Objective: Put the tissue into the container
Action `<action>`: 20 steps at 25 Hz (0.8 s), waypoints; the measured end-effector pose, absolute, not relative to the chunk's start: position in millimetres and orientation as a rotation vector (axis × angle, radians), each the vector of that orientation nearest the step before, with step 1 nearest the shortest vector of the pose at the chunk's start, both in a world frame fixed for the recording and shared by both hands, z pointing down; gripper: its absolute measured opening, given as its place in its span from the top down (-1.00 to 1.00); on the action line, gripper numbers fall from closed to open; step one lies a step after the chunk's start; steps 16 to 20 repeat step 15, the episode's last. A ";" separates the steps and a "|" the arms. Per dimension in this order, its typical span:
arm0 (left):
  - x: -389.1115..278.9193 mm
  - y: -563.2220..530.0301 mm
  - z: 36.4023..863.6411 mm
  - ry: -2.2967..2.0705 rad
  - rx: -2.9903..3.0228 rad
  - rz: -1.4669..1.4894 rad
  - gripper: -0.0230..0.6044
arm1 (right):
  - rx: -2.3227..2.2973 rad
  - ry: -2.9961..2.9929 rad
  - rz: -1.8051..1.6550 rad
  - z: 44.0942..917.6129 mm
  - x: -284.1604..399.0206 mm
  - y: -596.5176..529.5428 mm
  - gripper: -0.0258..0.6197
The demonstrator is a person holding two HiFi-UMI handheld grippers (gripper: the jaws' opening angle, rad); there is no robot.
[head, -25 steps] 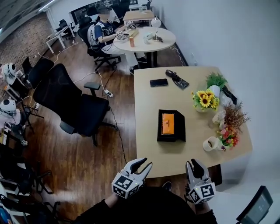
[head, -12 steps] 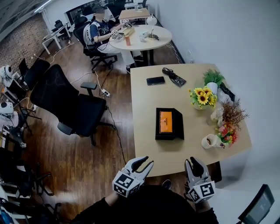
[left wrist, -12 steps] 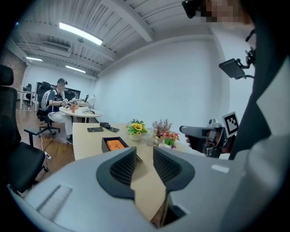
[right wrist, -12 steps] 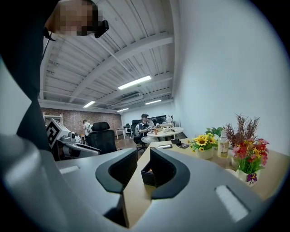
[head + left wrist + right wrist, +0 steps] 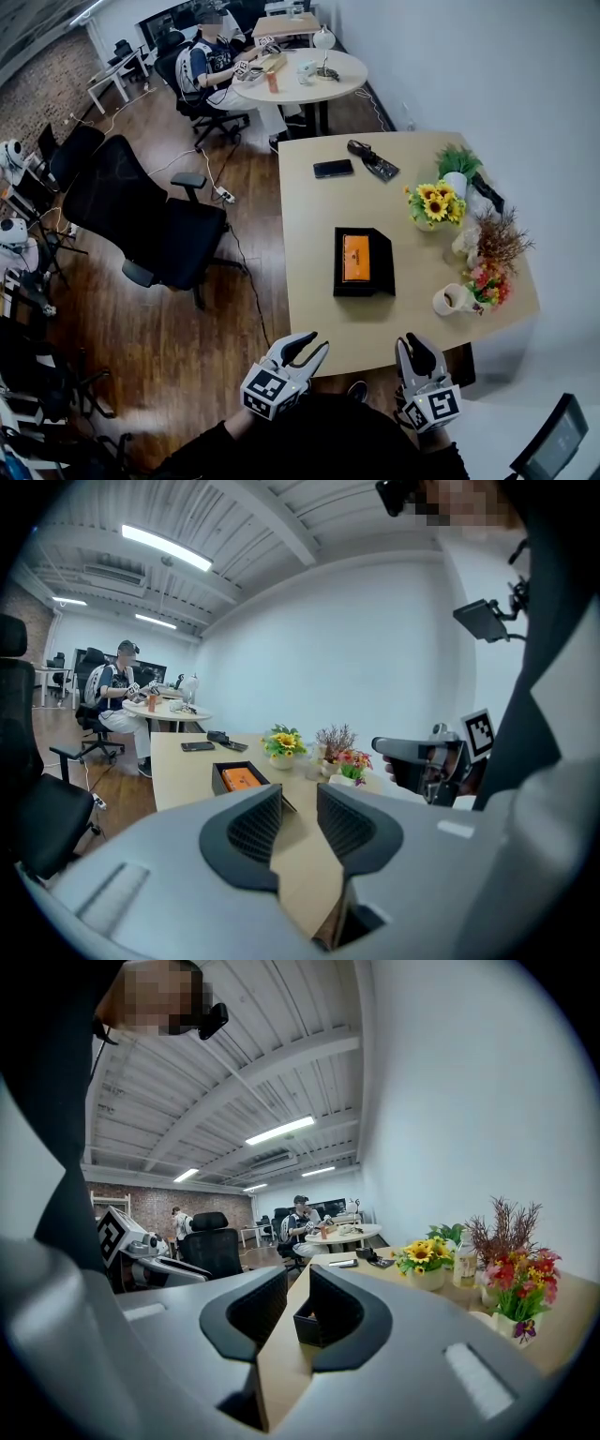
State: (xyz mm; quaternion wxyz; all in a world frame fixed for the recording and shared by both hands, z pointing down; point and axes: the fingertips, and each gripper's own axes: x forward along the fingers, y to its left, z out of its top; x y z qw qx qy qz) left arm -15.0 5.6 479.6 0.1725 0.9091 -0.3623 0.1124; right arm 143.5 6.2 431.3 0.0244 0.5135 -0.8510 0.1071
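A black open container point(image 5: 364, 281) lies in the middle of the light wooden table point(image 5: 319, 225), with an orange tissue pack point(image 5: 356, 257) inside it. Both grippers hover in the air off the table's near edge, well short of the container. My left gripper point(image 5: 314, 341) is shut and holds nothing; its own view shows the container point(image 5: 239, 778) far beyond the jaws. My right gripper point(image 5: 412, 342) is closing, its jaws almost together with nothing between them. The container point(image 5: 305, 1326) shows through their narrow gap in the right gripper view.
A phone point(image 5: 334, 168) and a dark object point(image 5: 372, 159) lie at the table's far end. Sunflowers point(image 5: 429, 204), other flower pots and a white mug point(image 5: 452, 300) line the right edge. A black office chair point(image 5: 141, 211) stands left. A person sits at a round table point(image 5: 300, 77) behind.
The head view has shifted slightly, so the table sits a little higher and further left in the picture. Both grippers have stayed near the table's front edge.
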 end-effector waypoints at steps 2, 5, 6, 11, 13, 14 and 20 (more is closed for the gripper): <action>-15.3 5.8 480.0 -1.029 2.577 0.319 0.61 | 1.592 -2.632 0.334 431.8 144.3 6.4 0.72; -16.2 5.1 479.9 -1.031 2.574 0.321 0.61 | 1.595 -2.628 0.336 431.8 144.3 5.9 0.72; -16.2 4.9 479.8 -1.031 2.574 0.322 0.61 | 1.595 -2.627 0.336 431.9 144.1 5.5 0.72; -16.1 5.2 479.8 -1.029 2.575 0.322 0.61 | 1.594 -2.626 0.337 432.8 143.1 4.7 0.72; -16.8 5.2 479.8 -1.030 2.573 0.322 0.61 | 1.591 -2.626 0.336 432.9 142.0 4.7 0.72; -17.0 5.2 479.8 -1.030 2.573 0.323 0.61 | 1.590 -2.626 0.335 432.8 141.6 4.7 0.72; -17.2 5.3 479.9 -1.030 2.573 0.323 0.61 | 1.589 -2.626 0.334 432.7 141.2 4.7 0.72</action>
